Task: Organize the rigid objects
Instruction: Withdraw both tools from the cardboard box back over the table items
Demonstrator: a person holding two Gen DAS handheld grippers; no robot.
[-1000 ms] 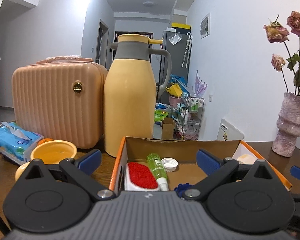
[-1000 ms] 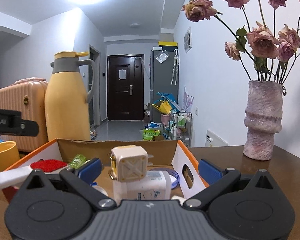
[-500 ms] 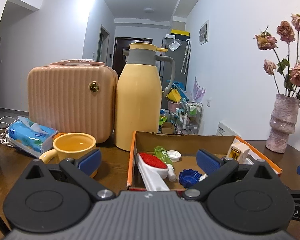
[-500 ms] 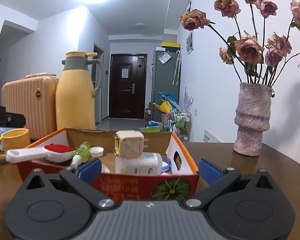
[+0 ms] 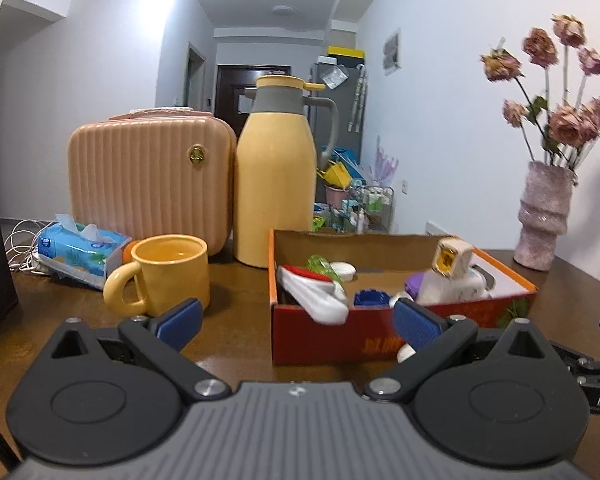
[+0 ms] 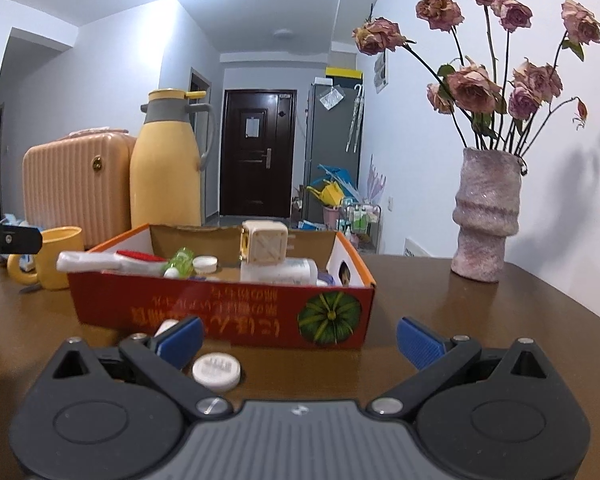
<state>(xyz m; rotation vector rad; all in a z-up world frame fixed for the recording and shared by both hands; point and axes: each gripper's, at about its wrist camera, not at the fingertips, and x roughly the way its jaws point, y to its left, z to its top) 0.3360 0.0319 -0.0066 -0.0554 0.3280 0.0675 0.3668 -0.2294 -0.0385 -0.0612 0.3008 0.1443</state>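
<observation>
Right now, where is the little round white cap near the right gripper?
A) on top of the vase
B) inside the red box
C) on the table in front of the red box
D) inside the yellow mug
C: the white cap lies on the brown table, outside the red box and in front of its printed wall, just by the right gripper.

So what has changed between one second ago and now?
Both grippers, the left gripper and the right gripper, pulled back from above the cardboard box, so its red front wall now shows. Both are open and empty, as before. A white cap on the table came into view. The box contents, mug and thermos stayed put.
</observation>
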